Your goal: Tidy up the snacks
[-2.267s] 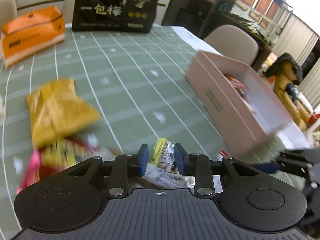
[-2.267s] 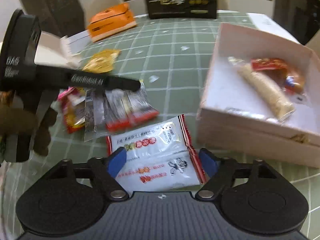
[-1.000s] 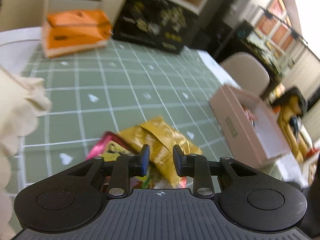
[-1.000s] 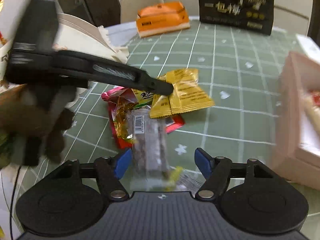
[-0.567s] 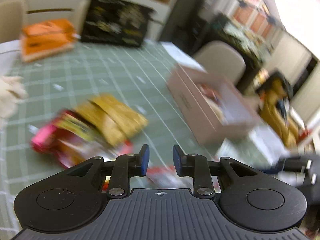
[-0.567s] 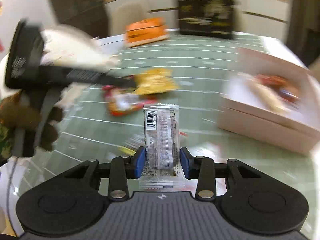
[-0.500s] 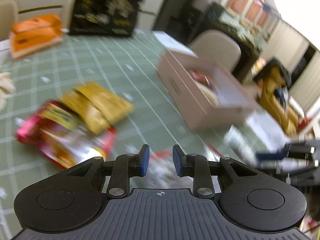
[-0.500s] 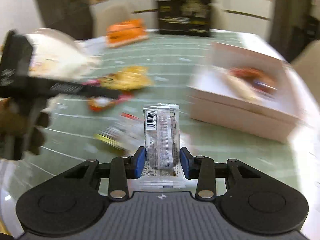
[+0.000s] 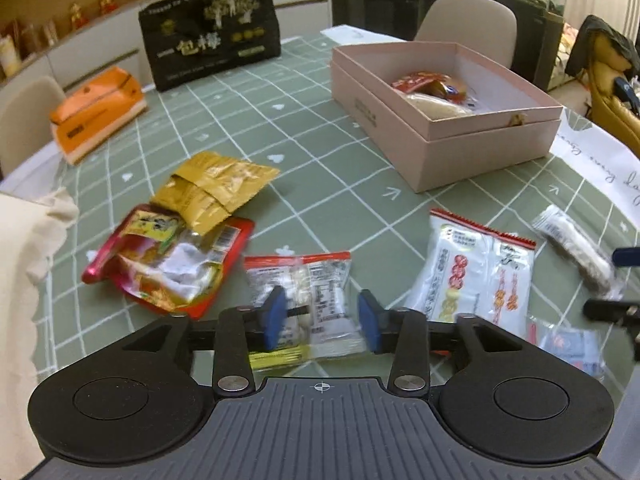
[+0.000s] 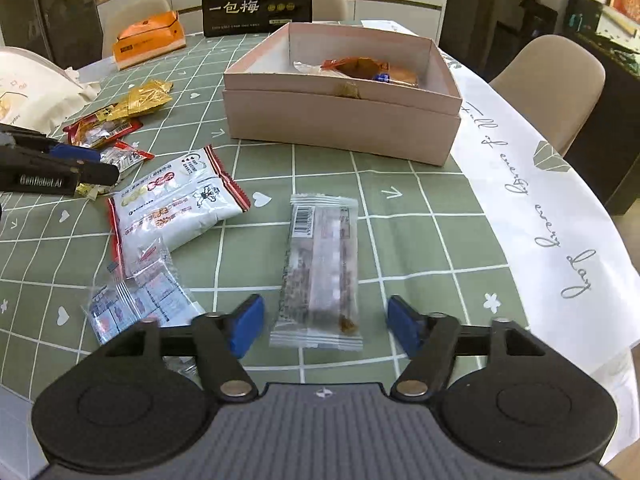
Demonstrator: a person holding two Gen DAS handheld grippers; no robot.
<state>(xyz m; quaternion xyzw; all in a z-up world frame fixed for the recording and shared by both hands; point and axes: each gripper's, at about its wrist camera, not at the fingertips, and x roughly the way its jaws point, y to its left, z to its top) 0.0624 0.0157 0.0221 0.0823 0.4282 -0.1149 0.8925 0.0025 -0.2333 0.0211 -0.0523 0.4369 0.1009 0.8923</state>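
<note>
A pink open box holding a few wrapped snacks stands on the green checked tablecloth; it also shows in the right wrist view. My right gripper is open, and a clear-wrapped snack bar lies flat on the cloth between its fingers. My left gripper is open over a clear red-topped snack packet. A white and red packet lies to its right, and also shows in the right wrist view. Yellow packets and a red packet lie to the left.
A black bag and an orange tissue box stand at the far edge. A small clear packet lies at the right gripper's left. A cream cloth bag is on the left. A white printed cloth covers the table's right edge.
The right gripper held the clear snack bar lifted half a second ago; it has opened and the bar lies on the cloth. The left gripper has opened and now hovers over the red-topped packet.
</note>
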